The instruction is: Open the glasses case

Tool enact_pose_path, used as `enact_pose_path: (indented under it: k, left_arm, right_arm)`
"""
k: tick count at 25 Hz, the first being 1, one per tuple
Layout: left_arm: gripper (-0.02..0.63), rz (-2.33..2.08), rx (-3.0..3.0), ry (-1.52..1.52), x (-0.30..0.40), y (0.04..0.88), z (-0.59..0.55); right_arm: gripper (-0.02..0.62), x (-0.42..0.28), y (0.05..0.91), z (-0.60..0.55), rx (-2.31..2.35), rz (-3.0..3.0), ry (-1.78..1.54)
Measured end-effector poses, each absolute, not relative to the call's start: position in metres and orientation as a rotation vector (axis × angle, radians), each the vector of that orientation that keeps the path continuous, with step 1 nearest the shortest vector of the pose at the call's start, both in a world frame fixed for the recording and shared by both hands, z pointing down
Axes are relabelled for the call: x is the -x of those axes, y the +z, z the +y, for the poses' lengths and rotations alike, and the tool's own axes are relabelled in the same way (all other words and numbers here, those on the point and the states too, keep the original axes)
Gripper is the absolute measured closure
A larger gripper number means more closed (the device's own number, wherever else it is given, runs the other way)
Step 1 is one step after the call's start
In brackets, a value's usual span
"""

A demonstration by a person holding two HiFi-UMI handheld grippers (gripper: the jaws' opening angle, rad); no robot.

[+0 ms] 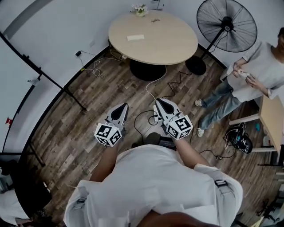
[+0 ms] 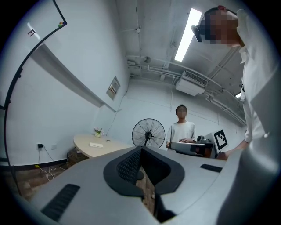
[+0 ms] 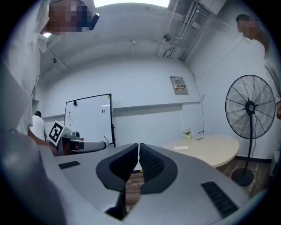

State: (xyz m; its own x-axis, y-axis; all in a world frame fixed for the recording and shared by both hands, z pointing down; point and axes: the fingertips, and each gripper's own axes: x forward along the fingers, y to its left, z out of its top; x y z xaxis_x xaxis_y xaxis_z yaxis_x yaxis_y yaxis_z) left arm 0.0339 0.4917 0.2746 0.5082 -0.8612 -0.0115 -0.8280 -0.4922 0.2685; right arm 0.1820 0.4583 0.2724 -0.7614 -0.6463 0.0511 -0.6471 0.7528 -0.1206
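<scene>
No glasses case shows clearly. A flat white object (image 1: 135, 37) lies on the round wooden table (image 1: 173, 44) far ahead; I cannot tell what it is. It also shows in the left gripper view (image 2: 95, 144) and the right gripper view (image 3: 180, 148). My left gripper (image 1: 123, 107) and right gripper (image 1: 159, 103) are held side by side at chest height over the floor, well short of the table. Each has its jaws together with nothing between them, as seen along the left gripper (image 2: 141, 149) and the right gripper (image 3: 138, 145).
A standing fan (image 1: 226, 24) is at the table's right. A person (image 1: 253, 75) stands to the right, near a desk corner (image 1: 271, 119). Cables (image 1: 151, 88) trail over the wooden floor. A small flower pot (image 1: 140, 9) sits at the table's far edge. A whiteboard (image 3: 90, 118) stands to the left.
</scene>
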Motion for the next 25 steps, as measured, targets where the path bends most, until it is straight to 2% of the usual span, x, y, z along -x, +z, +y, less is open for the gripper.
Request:
enact_pose_path:
  k: [13, 25]
  left_arm:
    - [0.594, -1.464, -2.506, -0.181, -0.002, 0.283, 0.395]
    - [0.594, -1.472, -2.462, -0.131, 0.003, 0.285, 0.208]
  right_arm:
    - [0.568, -0.159, 0.294, 0.356, -1.074, -2.933, 0.257]
    - [0.568, -0.149, 0.286, 0.168, -1.020, -2.942, 0.213]
